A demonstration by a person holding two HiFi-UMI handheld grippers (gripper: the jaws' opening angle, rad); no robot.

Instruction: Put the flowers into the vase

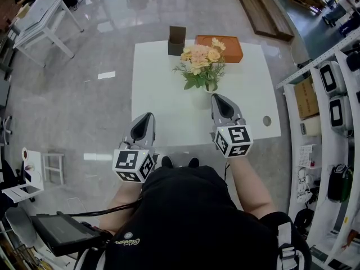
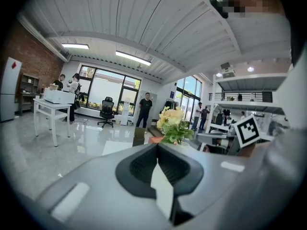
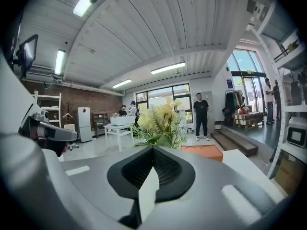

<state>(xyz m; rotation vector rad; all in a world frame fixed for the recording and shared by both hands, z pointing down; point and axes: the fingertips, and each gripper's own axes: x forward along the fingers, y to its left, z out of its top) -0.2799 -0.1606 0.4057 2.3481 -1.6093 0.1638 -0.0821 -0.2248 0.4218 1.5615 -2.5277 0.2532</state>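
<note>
The flowers [image 1: 201,61] stand up in the white vase [image 1: 201,98] near the middle of the white table [image 1: 157,72]. Their stems go down inside it and the yellow and pink heads spread out on top. I think the job is done, because I see no loose flower on the table.

My right gripper [image 1: 216,97] hangs just beside the vase, on its right side. Its jaws are pressed together with nothing between them. In the right gripper view, the closed tip [image 3: 152,150] points at the bunch [image 3: 160,121], which sits a little way in front. I think it is this near because it is the hand that works at the vase.

My left gripper [image 1: 147,117] waits over the near edge of the table, apart from the vase. Its jaws are pressed together too, and they hold nothing. In the left gripper view, its tip [image 2: 157,144] points past the flowers [image 2: 173,123]. I think it keeps off to the side so that it does not bump the vase.

A brown box [image 1: 176,40] and an orange tray [image 1: 228,48] sit at the far edge, behind the vase and out of my way.
</note>
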